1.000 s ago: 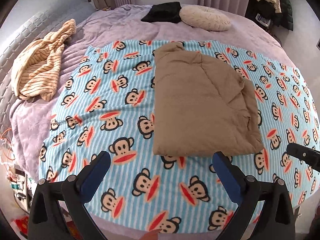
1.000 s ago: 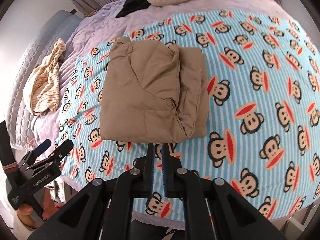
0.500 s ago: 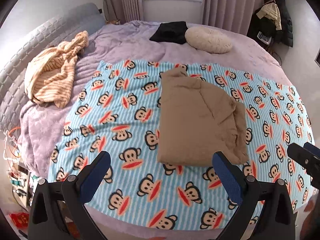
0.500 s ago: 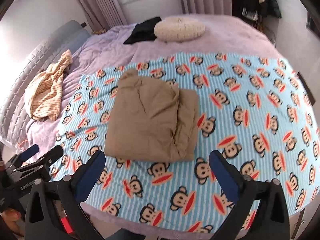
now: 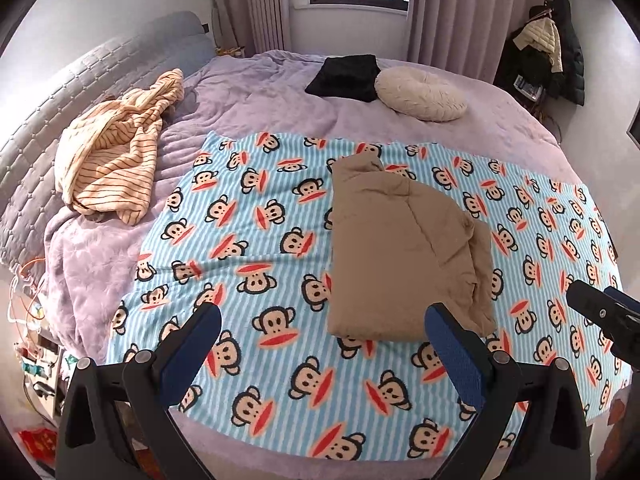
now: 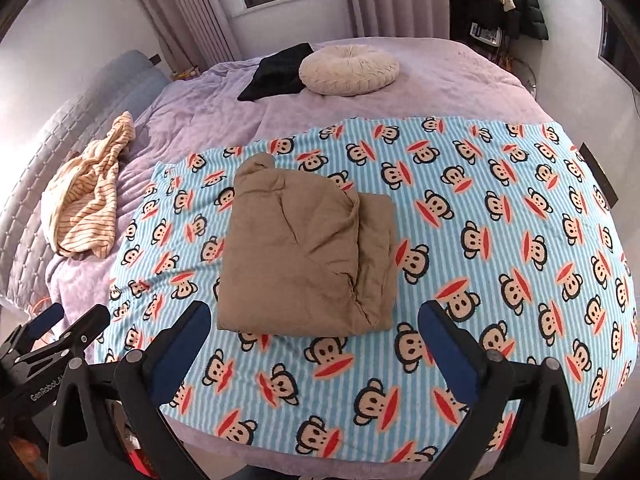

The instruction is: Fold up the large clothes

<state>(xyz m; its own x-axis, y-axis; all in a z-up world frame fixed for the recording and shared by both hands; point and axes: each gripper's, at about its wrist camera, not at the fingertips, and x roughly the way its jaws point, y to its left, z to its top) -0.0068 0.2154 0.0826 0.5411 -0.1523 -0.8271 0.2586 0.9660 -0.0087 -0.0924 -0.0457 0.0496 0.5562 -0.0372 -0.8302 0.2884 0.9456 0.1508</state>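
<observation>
My left gripper [image 5: 322, 344] tilted down over near edge of bed [image 5: 276, 92], jaws spread wide, nothing between. My right gripper [image 6: 314, 338] same pose, jaws spread wide, empty. Both clear of cloth.

Folded tan garment [image 6: 304, 248] lies flat on monkey-print blanket [image 6: 500, 240], at 12 o'clock from right gripper, at 1 o'clock from left.

Around: striped garment [image 5: 116, 160] crumpled at 10 o'clock by headboard [image 5: 52, 92]; black cloth [image 5: 346, 78] and round cream cushion [image 5: 420, 94] touching, far side. Nothing blocks path to garment.
</observation>
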